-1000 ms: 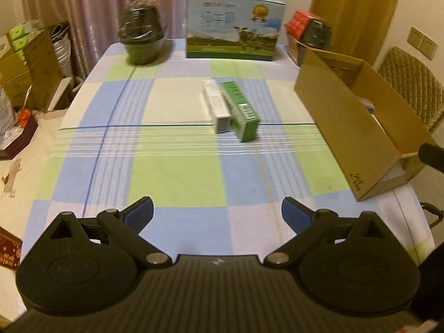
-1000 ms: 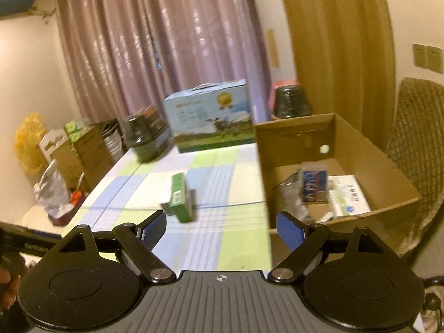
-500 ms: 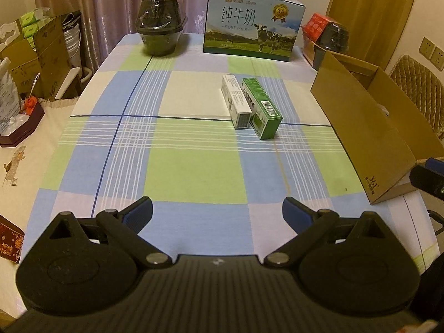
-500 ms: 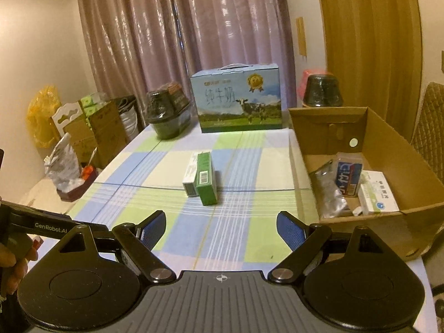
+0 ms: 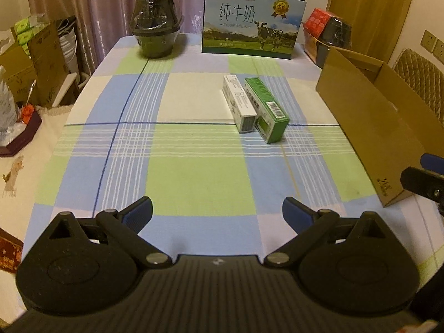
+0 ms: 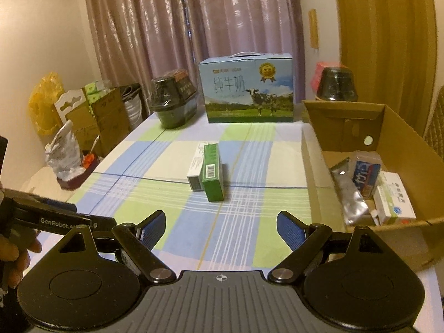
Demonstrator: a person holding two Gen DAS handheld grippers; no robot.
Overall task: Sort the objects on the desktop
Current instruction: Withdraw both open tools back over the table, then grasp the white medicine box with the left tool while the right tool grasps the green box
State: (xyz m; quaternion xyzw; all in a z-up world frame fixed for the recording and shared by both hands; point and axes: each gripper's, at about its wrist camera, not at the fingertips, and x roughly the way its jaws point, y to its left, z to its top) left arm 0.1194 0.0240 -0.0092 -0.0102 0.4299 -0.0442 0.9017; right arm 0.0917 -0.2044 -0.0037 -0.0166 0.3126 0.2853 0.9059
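A green box (image 5: 266, 112) (image 6: 213, 172) and a white box (image 5: 239, 103) (image 6: 196, 170) lie side by side, touching, in the middle of the checked tablecloth. My left gripper (image 5: 217, 213) hovers open over the near part of the table, well short of them. In its own view my right gripper (image 6: 221, 226) also stands open and empty, the two boxes ahead of it. An open cardboard box (image 6: 394, 136) (image 5: 369, 116) at the right edge holds a silver pouch (image 6: 348, 191), a blue carton (image 6: 366, 173) and a white packet (image 6: 396, 198).
At the far end stand a milk carton case (image 5: 251, 19) (image 6: 247, 91), a black wrapped pot (image 5: 156, 29) and another black pot (image 6: 337, 83). Cardboard boxes and bags (image 6: 91, 116) crowd the floor to the left. A hand (image 6: 12, 255) holds the left gripper's handle.
Both views have steadied and drawn closer to the table, tilting down slightly. The two boxes now appear larger. Both grippers' jaws have stayed wide apart.
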